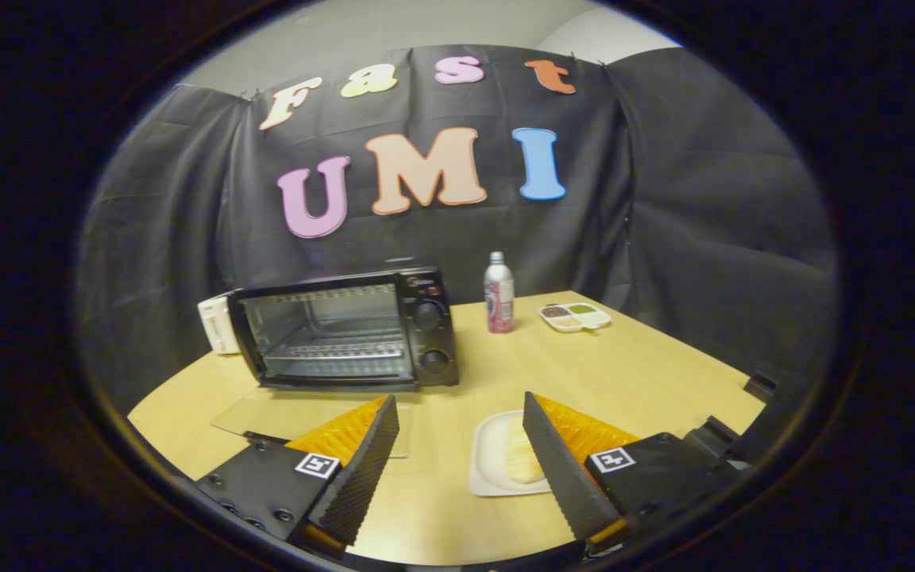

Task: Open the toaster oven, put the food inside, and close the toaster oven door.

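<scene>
The hand-held gripper (457, 445) hovers above the near edge of the bench (648, 373) with its fingers spread wide and nothing between them. A white plate (491, 457) lies on the bench just beside the right finger, which partly covers it. On the plate rests a pale piece of food (519, 457); what kind cannot be told.

Beyond the left finger, the glass door (267, 413) of the toaster oven (346, 330) lies folded down flat toward the near edge. The oven stands toward the far left side of the bench, its cavity and wire rack (338, 348) exposed. The opening step therefore appears complete.

The step in hand is judged to be picking up the food.
- Centre the fingers on either side of the food, not the plate rim.
- Descend until the tips are close to the plate surface.
- Close gently; the food looks soft and may deform.
- Lift clear before travelling left toward the rack.
- Keep above the lowered door during transfer.

A bottle (498, 292) and a divided dish (575, 316) stand near the far edge, well apart from the path.
</scene>
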A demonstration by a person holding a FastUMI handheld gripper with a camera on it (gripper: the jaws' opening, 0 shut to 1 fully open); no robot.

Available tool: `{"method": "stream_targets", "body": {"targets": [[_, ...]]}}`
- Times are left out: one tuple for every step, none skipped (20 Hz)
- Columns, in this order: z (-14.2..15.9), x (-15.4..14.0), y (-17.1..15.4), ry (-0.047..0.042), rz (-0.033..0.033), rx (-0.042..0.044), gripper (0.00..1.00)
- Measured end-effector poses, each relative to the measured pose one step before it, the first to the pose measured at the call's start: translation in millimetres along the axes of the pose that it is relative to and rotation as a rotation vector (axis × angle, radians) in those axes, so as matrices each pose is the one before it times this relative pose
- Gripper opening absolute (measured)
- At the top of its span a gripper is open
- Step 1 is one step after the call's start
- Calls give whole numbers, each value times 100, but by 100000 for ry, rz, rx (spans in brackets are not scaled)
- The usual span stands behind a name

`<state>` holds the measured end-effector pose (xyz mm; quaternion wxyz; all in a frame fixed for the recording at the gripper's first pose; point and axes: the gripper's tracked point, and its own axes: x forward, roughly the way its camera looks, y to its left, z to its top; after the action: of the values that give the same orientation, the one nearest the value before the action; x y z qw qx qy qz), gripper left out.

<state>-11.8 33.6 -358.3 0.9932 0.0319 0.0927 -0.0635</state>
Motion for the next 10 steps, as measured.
{"method": "stream_targets", "body": {"targets": [[-572,461,-1005,1510,-1094,-1286,98],[-781,602,-872,2632,-667,-1438,98],[-961,434,-584,2859,-12,-1310,98],[-879,399,-273,3113,253,-636,98],[-1043,556,-202,2793,506,-651,98],[-949,515,-173,2585,236,-769,98],[-661,468,-153,1514,-359,-493,99],[-663,631,-259,819,-807,-270,99],[-553,597,-7,1045,-263,326,99],[-737,431,-63,1490,-423,1234,99]]}}
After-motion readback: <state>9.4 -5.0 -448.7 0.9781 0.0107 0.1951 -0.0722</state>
